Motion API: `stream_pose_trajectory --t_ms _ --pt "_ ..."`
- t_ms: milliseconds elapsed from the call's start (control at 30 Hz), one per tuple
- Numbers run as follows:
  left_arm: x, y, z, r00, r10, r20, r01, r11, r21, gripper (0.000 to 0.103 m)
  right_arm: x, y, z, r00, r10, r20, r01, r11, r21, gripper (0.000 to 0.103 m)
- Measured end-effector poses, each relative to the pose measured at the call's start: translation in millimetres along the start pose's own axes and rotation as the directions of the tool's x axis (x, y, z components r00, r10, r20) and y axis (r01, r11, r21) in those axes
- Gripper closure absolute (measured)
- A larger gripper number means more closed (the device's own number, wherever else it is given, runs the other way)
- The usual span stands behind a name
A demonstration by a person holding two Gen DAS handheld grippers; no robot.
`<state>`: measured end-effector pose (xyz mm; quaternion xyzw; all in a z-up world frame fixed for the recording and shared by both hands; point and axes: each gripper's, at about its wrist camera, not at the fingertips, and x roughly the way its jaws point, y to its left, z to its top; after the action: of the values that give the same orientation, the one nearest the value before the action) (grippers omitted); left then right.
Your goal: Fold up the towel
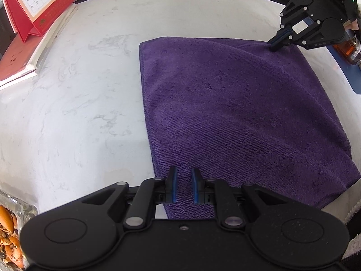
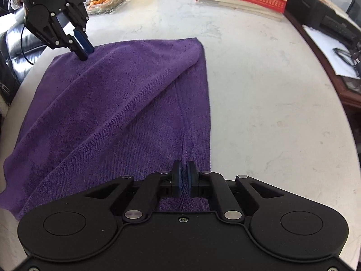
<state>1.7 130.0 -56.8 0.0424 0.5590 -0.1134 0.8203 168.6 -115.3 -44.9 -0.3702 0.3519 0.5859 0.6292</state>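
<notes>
Right gripper (image 2: 185, 176) pinches a ridge of purple towel (image 2: 108, 113); left gripper (image 1: 183, 185) stands slightly parted over the opposite end. Towel lies doubled on marble table (image 1: 79, 90). Soft, limp, light; best gripped at corners.

The towel (image 1: 237, 113) is looking like soft, fuzzy purple cloth with tiny ribs, not shiny at all. The tabletop (image 1: 79, 113) is looking like smooth, pale stone with faint grey veins, shining a little. The left gripper (image 1: 184, 186) and right gripper (image 2: 184, 178) are showing dull black plastic with a grainy skin, round silver metal pins, and blue rubbery pads on the fingers (image 1: 173, 185). The calendar (image 1: 38, 2) is looking like paper on red card.
</notes>
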Motion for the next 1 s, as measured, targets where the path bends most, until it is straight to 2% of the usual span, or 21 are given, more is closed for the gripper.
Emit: stream_pose_trajectory --t_ms 267,500,633,700,800,1000 --pt "0.6 -0.5 -1.1 1.000 -0.002 -0.005 0.002 1.000 0.009 0.090 -4.0 -7.3 -8.1 0.994 -0.103 -0.021 0.104 0.994 0.034 0.100" --pt "-1.2 -1.7 -3.1 1.000 -0.001 -0.009 0.001 1.000 0.016 0.090 0.7 -13.5 -13.5 0.992 -0.121 -0.031 0.122 0.991 0.062 0.100" --pt "-2.4 -1.7 -3.4 1.000 0.001 -0.006 -0.001 1.000 0.019 0.090 -6.8 -16.0 -14.3 0.987 -0.160 -0.022 0.161 0.982 0.099 0.090" --pt "-1.3 -1.9 -2.5 1.000 0.003 -0.002 -0.002 1.000 0.023 0.090 -22.7 -23.2 -20.1 0.977 -0.215 0.000 0.212 0.962 0.172 0.082" --pt "-1.2 -2.6 -1.8 1.000 0.005 0.002 -0.005 1.000 0.026 0.090 -52.1 -30.8 -40.3 0.950 -0.311 0.024 0.285 0.896 0.342 0.080" --pt "-9.5 -8.0 0.9 1.000 0.026 0.015 -0.027 0.999 0.027 0.090 -66.7 6.9 -71.1 0.950 -0.306 0.063 0.225 0.811 0.541 0.080"
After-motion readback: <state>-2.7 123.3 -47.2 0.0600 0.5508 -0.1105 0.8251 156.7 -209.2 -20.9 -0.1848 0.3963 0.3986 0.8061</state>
